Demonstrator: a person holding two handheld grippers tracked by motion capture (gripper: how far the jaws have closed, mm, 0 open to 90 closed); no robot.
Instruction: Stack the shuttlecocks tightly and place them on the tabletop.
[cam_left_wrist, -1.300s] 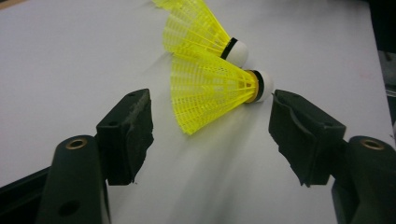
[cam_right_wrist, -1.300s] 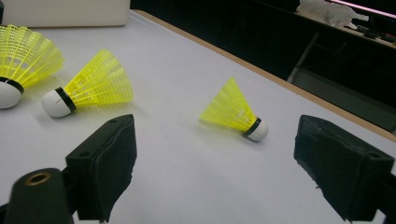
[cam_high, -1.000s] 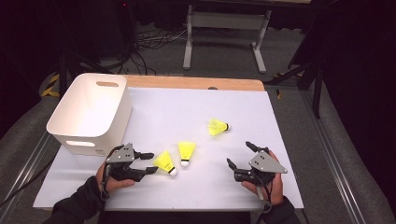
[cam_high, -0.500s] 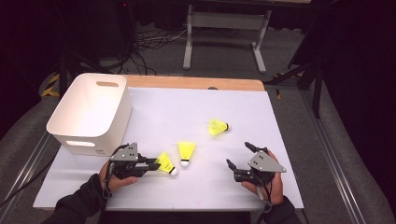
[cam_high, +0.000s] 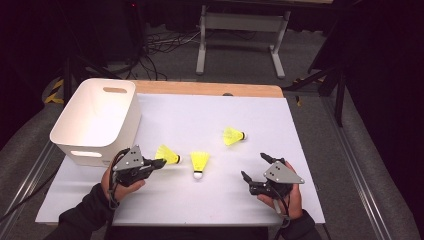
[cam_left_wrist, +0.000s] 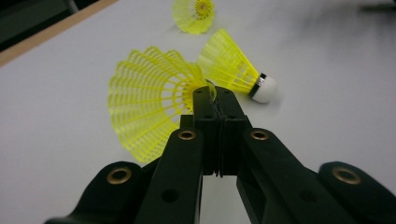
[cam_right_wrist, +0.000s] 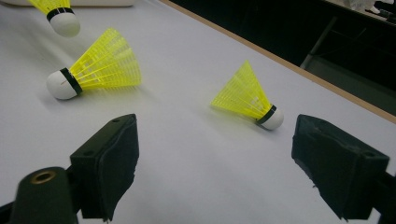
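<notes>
Left gripper (cam_high: 159, 162) pinches shuttlecock (cam_high: 167, 154) skirt edge; right gripper (cam_high: 256, 169) agape — table (cam_high: 300, 150).

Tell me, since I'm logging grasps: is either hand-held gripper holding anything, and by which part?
The left hand-held gripper is shut on a yellow shuttlecock, pinching the skirt's edge near its narrow end. The right hand-held gripper is open and holds nothing.
</notes>
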